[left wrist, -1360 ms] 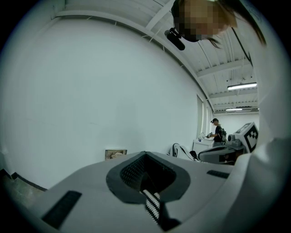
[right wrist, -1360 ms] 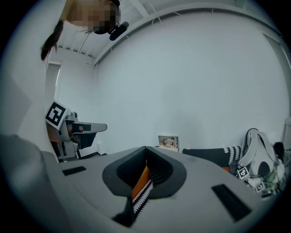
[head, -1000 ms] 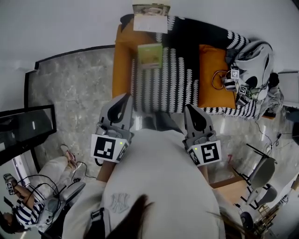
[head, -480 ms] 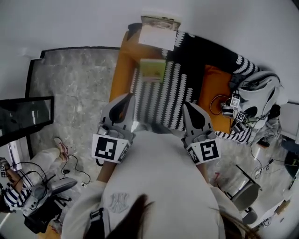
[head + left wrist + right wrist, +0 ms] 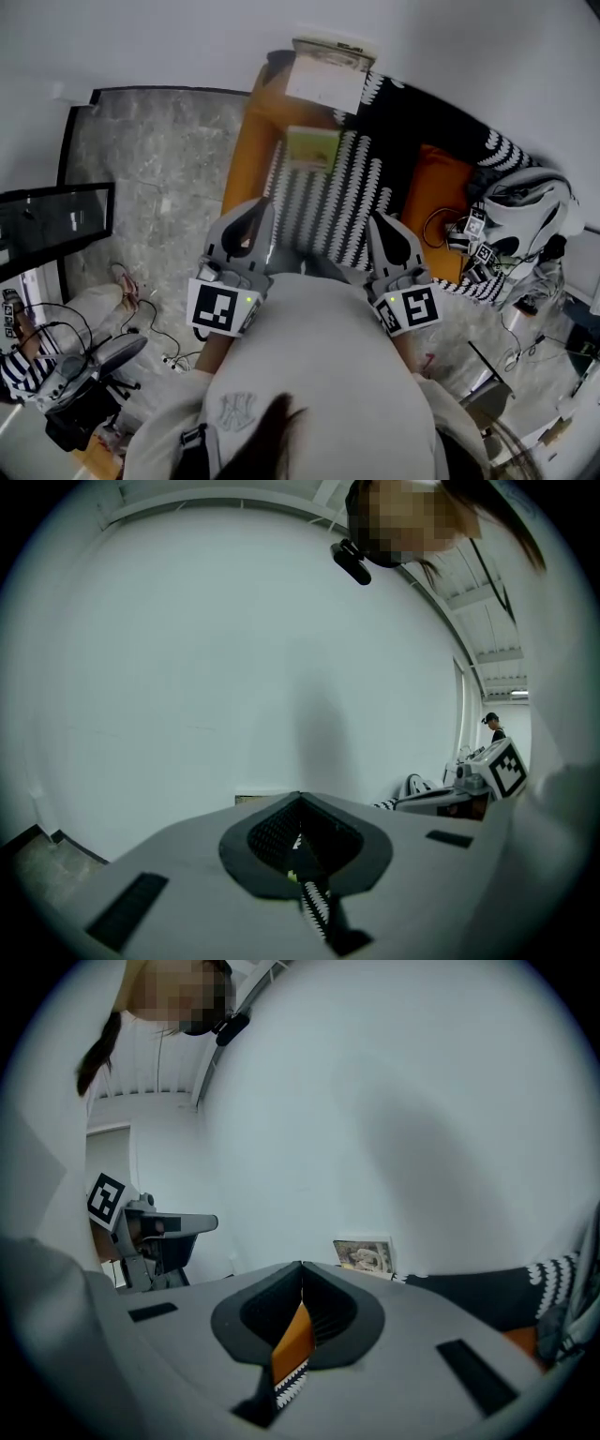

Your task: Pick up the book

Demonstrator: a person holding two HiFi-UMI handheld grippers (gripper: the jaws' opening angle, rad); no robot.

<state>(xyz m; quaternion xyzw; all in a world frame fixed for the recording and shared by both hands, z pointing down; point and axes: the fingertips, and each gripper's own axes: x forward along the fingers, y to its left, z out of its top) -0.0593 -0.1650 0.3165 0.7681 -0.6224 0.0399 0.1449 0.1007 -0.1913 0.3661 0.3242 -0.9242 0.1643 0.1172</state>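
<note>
A thin green book (image 5: 312,148) lies flat on the black-and-white striped blanket (image 5: 323,202) that covers the orange sofa (image 5: 246,159). Both grippers are held close to my chest and point at the sofa, short of its front edge. My left gripper (image 5: 254,206) is below and left of the book with its jaws together and nothing between them; its own view shows the tips (image 5: 300,799) meeting. My right gripper (image 5: 379,219) is shut and empty too, its tips (image 5: 302,1266) aimed at the white wall above the sofa.
A framed picture (image 5: 326,73) leans on the wall behind the book. An orange cushion (image 5: 441,199) and a white bag (image 5: 525,211) with marker-tagged gear sit at the sofa's right end. A dark glass table (image 5: 52,234) and a seated person (image 5: 17,370) are at left.
Both grippers have moved forward toward the sofa, and the book now appears nearer to them. Their jaws have stayed together.
</note>
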